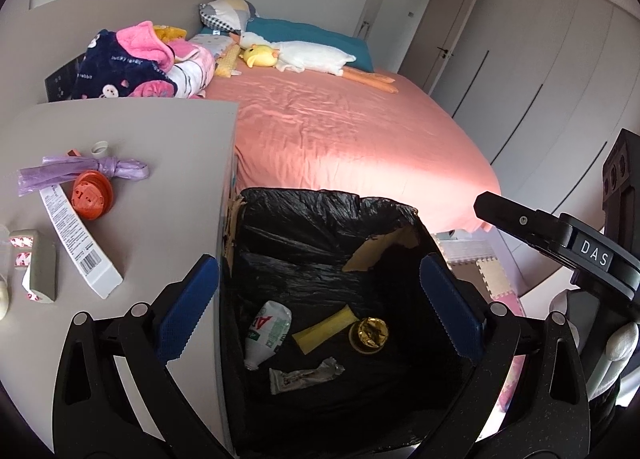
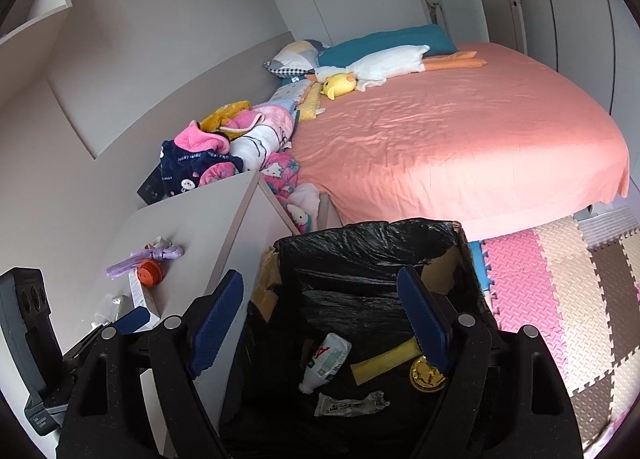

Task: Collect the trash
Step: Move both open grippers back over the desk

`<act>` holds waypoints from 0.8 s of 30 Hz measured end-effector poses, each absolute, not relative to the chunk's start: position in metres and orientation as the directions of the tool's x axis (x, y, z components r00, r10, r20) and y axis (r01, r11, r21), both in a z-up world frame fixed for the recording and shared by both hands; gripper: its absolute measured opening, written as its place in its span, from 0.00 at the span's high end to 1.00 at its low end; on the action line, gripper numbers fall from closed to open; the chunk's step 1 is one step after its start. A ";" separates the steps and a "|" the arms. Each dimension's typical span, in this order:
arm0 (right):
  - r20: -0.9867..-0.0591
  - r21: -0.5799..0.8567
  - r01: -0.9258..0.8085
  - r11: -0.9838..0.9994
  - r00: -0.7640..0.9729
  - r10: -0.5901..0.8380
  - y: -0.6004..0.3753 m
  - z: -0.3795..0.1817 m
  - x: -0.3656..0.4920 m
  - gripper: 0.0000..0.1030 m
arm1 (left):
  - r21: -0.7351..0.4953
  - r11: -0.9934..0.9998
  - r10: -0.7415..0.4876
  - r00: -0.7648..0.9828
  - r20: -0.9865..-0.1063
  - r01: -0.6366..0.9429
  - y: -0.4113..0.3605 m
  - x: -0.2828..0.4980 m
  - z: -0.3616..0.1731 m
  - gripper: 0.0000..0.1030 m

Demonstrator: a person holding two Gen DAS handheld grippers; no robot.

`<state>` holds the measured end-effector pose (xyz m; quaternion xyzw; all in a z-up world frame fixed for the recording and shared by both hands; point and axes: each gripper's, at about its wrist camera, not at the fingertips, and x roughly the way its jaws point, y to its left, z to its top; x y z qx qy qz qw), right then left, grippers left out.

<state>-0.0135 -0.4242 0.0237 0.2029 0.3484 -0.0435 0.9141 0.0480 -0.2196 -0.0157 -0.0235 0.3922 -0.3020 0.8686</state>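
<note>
Right, I've both grippers spread wide, empty, over the bin (image 1: 320, 219): left gripper (image 1: 320, 311), right gripper (image 2: 320, 319). Only my left view shows "DAS"; orange lid (image 1: 92, 195) sits on the table (image 1: 160, 163).

Bin mouth (image 1: 328, 199) gapes unobstructed (nightstand (image 1: 168, 163) crowds its left rim)

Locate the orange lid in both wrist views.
Left wrist: orange lid on the grey table, left of centre, beside the purple bag.
Right wrist: orange lid lower left, same table, small.
Shared landmark: black-lined trash box.
</note>
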 end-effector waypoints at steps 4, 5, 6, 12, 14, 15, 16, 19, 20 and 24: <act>-0.647 0.332 0.173 0.927 0.757 0.090 -0.405 0.026 -0.008 0.23 | -0.280 0.831 -0.530 0.529 -0.663 0.481 -0.203 0.050 -0.015 0.06; -0.646 0.330 0.161 0.930 0.757 0.098 -0.400 0.027 -0.007 0.23 | -0.281 0.834 -0.527 0.533 -0.663 0.475 -0.200 0.051 -0.015 0.06; -0.644 0.330 0.151 0.932 0.758 0.105 -0.396 0.027 -0.006 0.23 | -0.281 0.838 -0.522 0.538 -0.661 0.467 -0.195 0.051 -0.015 0.06; -0.643 0.326 0.100 0.940 0.752 0.143 -0.371 0.027 0.004 0.23 | -0.281 0.861 -0.495 0.568 -0.658 0.425 -0.170 0.051 -0.015 0.06; -0.645 0.326 0.083 0.942 0.748 0.157 -0.362 0.026 0.007 0.23 | -0.279 0.869 -0.483 0.576 -0.659 0.409 -0.161 0.051 -0.015 0.06; -0.645 0.325 0.076 0.942 0.746 0.163 -0.358 0.026 0.009 0.23 | -0.279 0.872 -0.478 0.580 -0.659 0.402 -0.156 0.051 -0.015 0.06; -0.645 0.325 0.069 0.943 0.745 0.168 -0.354 0.025 0.010 0.23 | -0.279 0.876 -0.473 0.584 -0.660 0.394 -0.152 0.051 -0.015 0.06; -0.646 0.323 0.045 0.945 0.741 0.186 -0.342 0.025 0.015 0.23 | -0.278 0.886 -0.457 0.596 -0.660 0.371 -0.139 0.052 -0.015 0.06; -0.645 0.323 0.037 0.946 0.739 0.192 -0.338 0.024 0.017 0.23 | -0.278 0.889 -0.452 0.601 -0.660 0.364 -0.135 0.052 -0.015 0.06; -0.648 0.321 0.006 0.947 0.731 0.215 -0.323 0.022 0.023 0.23 | -0.277 0.901 -0.431 0.616 -0.659 0.333 -0.118 0.052 -0.015 0.06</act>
